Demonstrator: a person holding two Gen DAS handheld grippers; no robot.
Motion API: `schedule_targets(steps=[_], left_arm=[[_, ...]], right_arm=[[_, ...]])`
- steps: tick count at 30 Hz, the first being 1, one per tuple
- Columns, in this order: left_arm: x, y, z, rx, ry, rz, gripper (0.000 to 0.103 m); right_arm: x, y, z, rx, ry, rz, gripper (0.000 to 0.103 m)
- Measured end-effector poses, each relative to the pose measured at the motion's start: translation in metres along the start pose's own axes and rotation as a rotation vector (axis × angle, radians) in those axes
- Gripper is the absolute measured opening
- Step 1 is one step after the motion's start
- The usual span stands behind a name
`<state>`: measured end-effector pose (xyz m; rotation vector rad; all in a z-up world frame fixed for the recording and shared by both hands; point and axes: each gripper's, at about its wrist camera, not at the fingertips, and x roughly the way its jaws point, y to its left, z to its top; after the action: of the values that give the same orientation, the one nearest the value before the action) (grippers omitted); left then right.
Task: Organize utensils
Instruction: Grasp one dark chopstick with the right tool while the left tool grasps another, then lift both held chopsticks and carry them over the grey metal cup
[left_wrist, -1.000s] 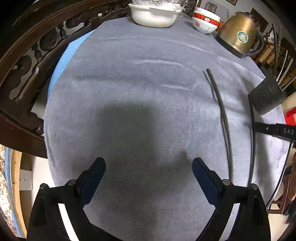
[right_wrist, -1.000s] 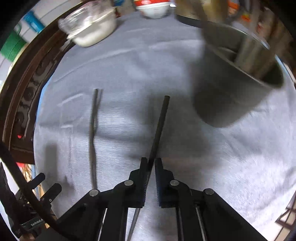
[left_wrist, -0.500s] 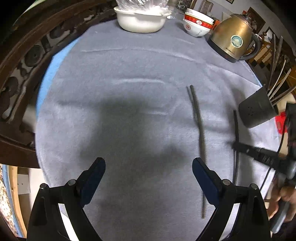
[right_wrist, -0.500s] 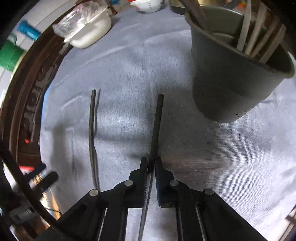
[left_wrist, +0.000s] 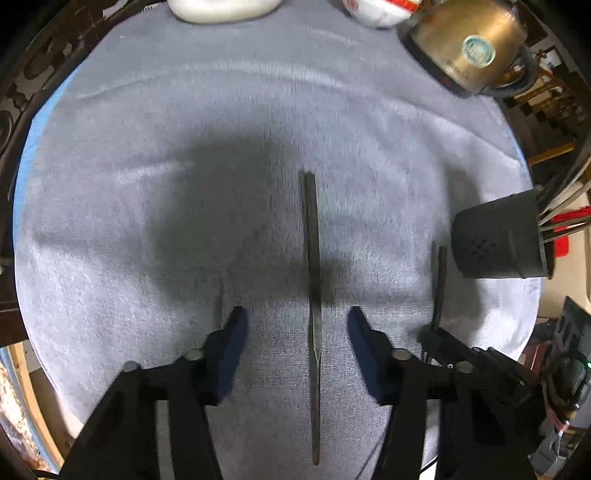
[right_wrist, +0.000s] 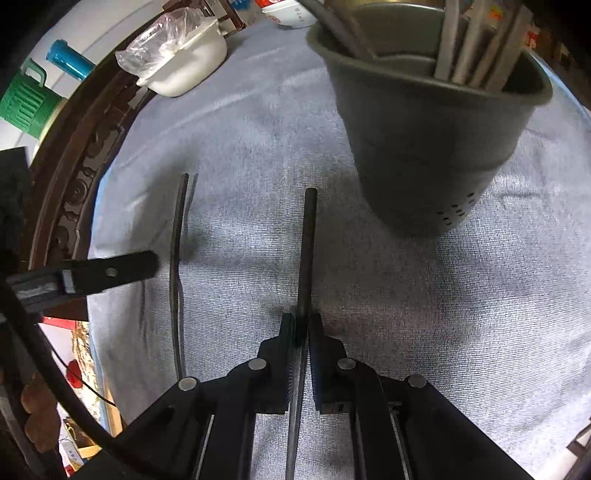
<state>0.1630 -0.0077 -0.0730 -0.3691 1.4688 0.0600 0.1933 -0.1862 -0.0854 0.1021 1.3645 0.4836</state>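
A dark chopstick (left_wrist: 312, 295) lies on the grey cloth (left_wrist: 147, 258), running lengthwise between the jaws of my left gripper (left_wrist: 295, 321). Those jaws are closing, with a gap left on each side of the stick. My right gripper (right_wrist: 302, 321) is shut on a second dark chopstick (right_wrist: 308, 251), whose far end points toward the dark utensil holder (right_wrist: 424, 129). In the left wrist view this held chopstick (left_wrist: 439, 280) sits just left of the holder (left_wrist: 498, 240). The right wrist view shows the loose chopstick (right_wrist: 177, 258) with one left finger (right_wrist: 110, 273) beside it.
Several utensils stand in the holder. A brass kettle (left_wrist: 469, 44) stands at the far right, with a red-and-white bowl (left_wrist: 373, 11) and a white dish (right_wrist: 184, 62) covered in plastic at the far edge. A carved dark wooden table rim (right_wrist: 74, 184) runs along the left.
My left gripper has slid right until the loose chopstick lies between its jaws, and the jaws have narrowed. The right gripper, still gripping its chopstick, has edged closer to the holder.
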Motion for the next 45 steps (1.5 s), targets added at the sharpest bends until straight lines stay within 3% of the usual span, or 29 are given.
schedule_targets(steps=[3,5,6,10,15,21,28,33,36,40,45], left_arm=[[0.008,-0.007,0.001,0.006,0.021,0.006,0.040],[0.012,-0.011,0.001,0.013,0.035,0.007,0.011],[0.018,-0.014,0.003,0.017,0.055,0.002,0.006],[0.023,-0.014,0.002,0.062,0.087,-0.003,0.006],[0.019,0.000,-0.007,0.178,0.144,0.061,0.006],[0.025,0.002,0.002,0.201,0.223,0.069,0.006],[0.032,-0.017,0.016,0.256,0.228,0.096,0.006],[0.009,0.003,0.004,0.208,0.143,0.011,0.006],[-0.016,0.020,-0.008,0.176,0.039,-0.037,0.006],[-0.064,0.037,-0.019,0.123,-0.192,-0.119,0.006],[-0.100,0.043,-0.038,0.081,-0.485,-0.121,0.006]], right_arm=[[-0.006,-0.006,-0.002,0.000,-0.004,0.017,0.010],[-0.007,-0.009,-0.002,-0.003,-0.006,0.024,0.010],[-0.009,-0.012,-0.001,-0.004,-0.006,0.027,0.010],[-0.007,-0.015,-0.001,-0.002,-0.008,0.041,0.010],[-0.009,-0.015,0.001,-0.026,0.010,0.035,0.010],[-0.007,-0.002,0.009,-0.097,0.085,-0.034,0.010],[-0.003,0.010,0.019,-0.140,0.158,-0.091,0.010],[-0.008,0.012,0.015,-0.120,0.136,-0.087,0.007],[-0.026,0.015,0.004,-0.111,0.052,-0.069,0.007],[-0.074,0.024,-0.014,-0.100,-0.151,-0.038,0.007],[-0.125,0.021,-0.032,-0.038,-0.443,-0.074,0.007]])
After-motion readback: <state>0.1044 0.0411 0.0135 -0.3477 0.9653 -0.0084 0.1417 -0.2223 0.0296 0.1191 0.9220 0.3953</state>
